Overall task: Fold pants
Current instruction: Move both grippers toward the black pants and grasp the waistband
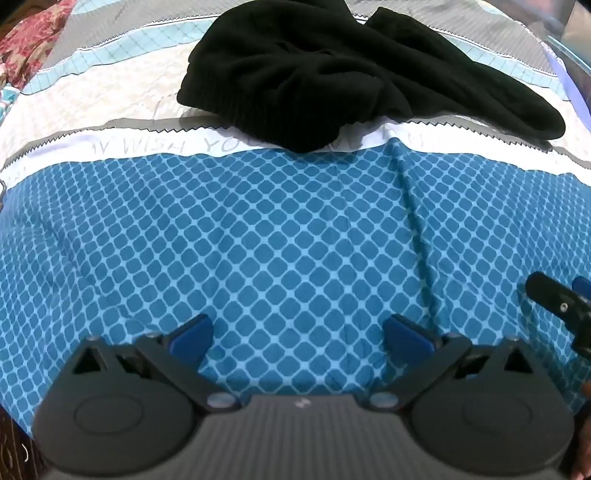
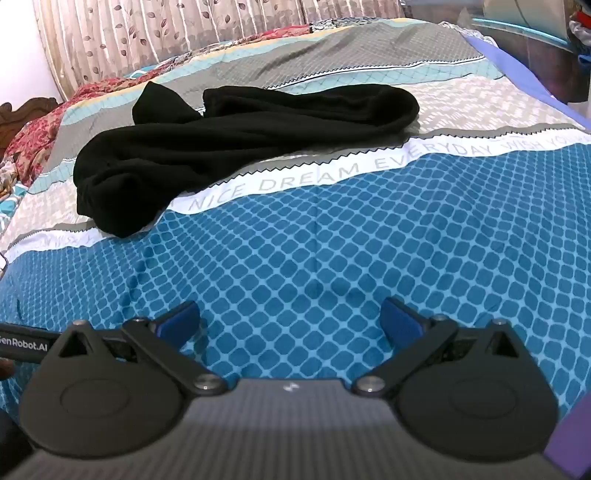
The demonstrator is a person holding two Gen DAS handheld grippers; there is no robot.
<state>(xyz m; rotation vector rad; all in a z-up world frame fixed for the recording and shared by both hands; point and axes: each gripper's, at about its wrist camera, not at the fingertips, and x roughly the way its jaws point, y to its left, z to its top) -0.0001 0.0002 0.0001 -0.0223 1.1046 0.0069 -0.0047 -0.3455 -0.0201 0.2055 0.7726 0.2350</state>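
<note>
Black pants (image 1: 332, 70) lie crumpled in a heap on the bed, far ahead of both grippers; they also show in the right wrist view (image 2: 229, 144), stretched from lower left to upper right. My left gripper (image 1: 297, 332) is open and empty, low over the blue patterned bedsheet (image 1: 258, 240). My right gripper (image 2: 290, 319) is open and empty over the same sheet (image 2: 332, 240); part of it shows at the right edge of the left wrist view (image 1: 561, 306).
The bed cover has grey, white and teal bands with printed words (image 2: 306, 177). A red floral blanket (image 2: 40, 136) lies at the far left. A curtain (image 2: 147, 33) hangs behind the bed. The bed's right edge (image 2: 535, 85) borders dark furniture.
</note>
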